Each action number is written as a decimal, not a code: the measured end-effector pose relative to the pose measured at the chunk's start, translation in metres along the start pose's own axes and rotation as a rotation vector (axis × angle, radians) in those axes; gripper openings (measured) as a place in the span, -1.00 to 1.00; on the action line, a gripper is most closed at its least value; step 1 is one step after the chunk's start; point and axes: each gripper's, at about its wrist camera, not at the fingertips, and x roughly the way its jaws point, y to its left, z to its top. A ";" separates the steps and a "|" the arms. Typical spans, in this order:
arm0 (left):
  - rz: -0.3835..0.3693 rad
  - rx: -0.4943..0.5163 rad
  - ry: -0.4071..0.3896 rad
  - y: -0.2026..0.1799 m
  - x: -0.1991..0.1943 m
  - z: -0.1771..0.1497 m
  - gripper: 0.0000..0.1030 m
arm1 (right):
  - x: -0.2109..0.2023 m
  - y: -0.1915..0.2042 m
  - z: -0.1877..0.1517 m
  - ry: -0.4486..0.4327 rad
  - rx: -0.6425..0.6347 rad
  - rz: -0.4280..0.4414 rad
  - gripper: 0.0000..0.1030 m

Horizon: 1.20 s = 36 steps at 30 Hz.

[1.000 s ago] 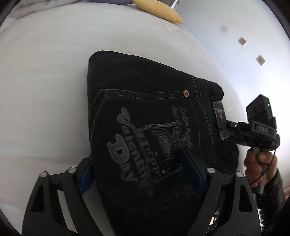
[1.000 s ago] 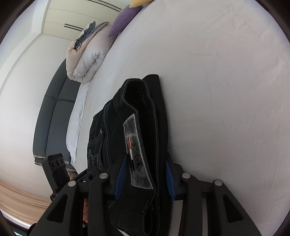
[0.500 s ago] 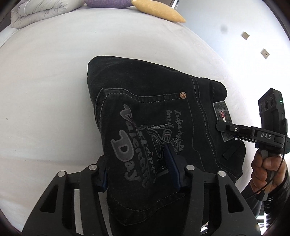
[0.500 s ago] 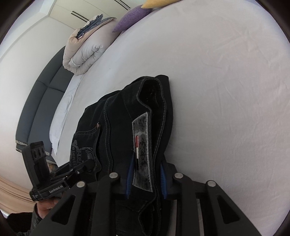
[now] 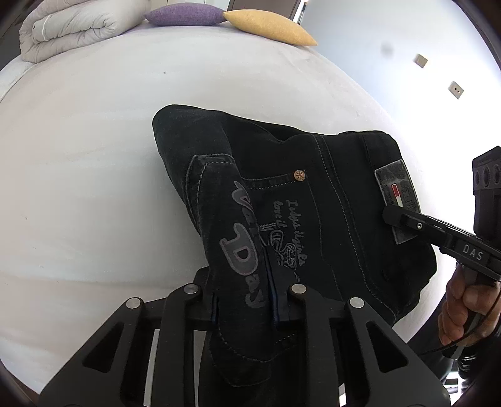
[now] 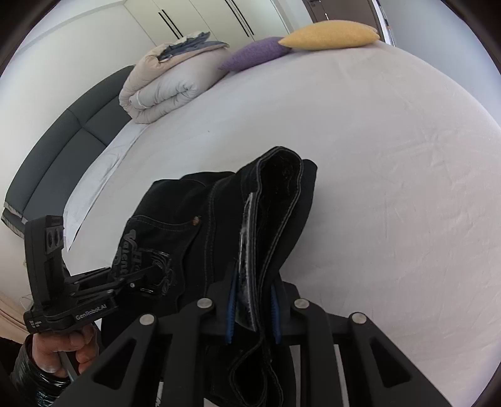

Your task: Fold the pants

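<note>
Black tongs point(image 6: 252, 310) with blue pads, silver screws.

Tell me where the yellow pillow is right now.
The yellow pillow lies at the far edge of the bed, touching the purple pillow on its left, beyond the black pants.

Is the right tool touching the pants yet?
Touching. The right wrist view shows the right tool closing, pads pressed on the pants waistband.
</note>
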 end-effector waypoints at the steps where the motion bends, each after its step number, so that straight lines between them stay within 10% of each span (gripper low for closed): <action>1: -0.001 0.000 -0.006 -0.001 -0.003 0.001 -0.63 | -0.004 0.001 -0.001 -0.007 -0.004 0.006 -0.62; 14: 0.016 0.101 -0.115 -0.037 -0.025 0.075 -0.65 | -0.039 -0.011 0.061 -0.117 -0.066 0.006 -0.62; 24: -0.013 0.070 -0.026 -0.051 0.082 0.133 -0.64 | 0.036 -0.118 0.113 0.001 0.140 0.083 -0.61; 31: 0.020 0.029 -0.049 -0.043 0.106 0.121 0.12 | 0.061 -0.176 0.089 -0.007 0.303 0.249 -0.32; 36: 0.027 0.012 -0.070 -0.033 0.093 0.116 0.19 | 0.042 -0.174 0.082 -0.036 0.310 0.209 -0.05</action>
